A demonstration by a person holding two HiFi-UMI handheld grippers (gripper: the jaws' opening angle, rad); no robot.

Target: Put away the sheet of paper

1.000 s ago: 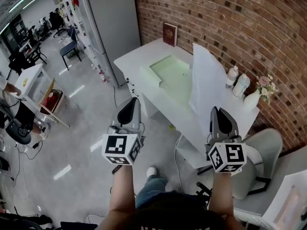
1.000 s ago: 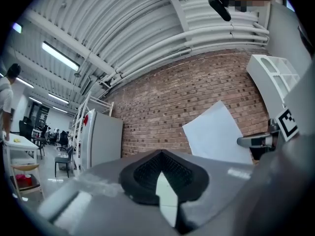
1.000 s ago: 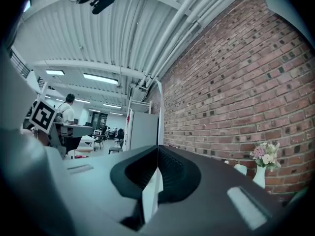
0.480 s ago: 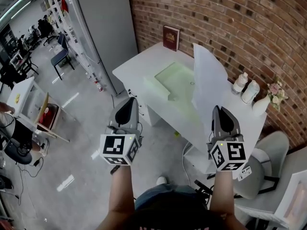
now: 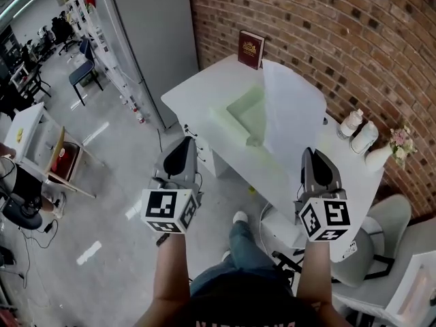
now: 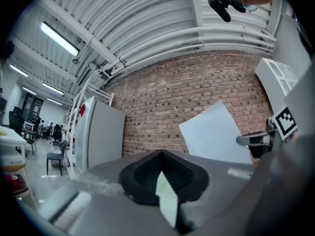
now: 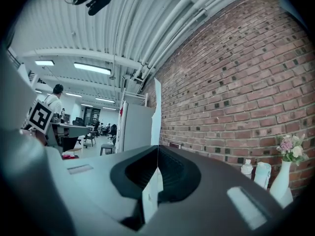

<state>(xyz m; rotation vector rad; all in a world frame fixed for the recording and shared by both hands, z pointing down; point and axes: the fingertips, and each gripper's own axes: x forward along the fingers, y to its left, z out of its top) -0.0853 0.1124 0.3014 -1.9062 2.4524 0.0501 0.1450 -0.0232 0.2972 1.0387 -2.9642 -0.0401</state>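
Observation:
My right gripper [image 5: 313,158] is shut on the lower edge of a white sheet of paper [image 5: 293,118]. The sheet stands up from the jaws and leans over the white table [image 5: 197,90]. In the right gripper view the paper [image 7: 156,109] shows edge-on, rising from the closed tips [image 7: 157,150]. A pale green open folder [image 5: 240,112] lies on the table, partly hidden behind the sheet. My left gripper [image 5: 182,150] hangs over the floor left of the table, jaws together and empty. The left gripper view shows the sheet [image 6: 214,134] against the brick wall.
A brown book [image 5: 251,49] stands against the brick wall at the table's far end. Two white bottles [image 5: 359,129] and a vase of flowers [image 5: 392,148] stand at the right. A grey chair [image 5: 371,247] is beside the table. A tall grey cabinet [image 5: 153,33] stands left of it.
The sheet has leaned left, so it now covers part of the green folder. The person has stepped forward. Both grippers keep their places in the view.

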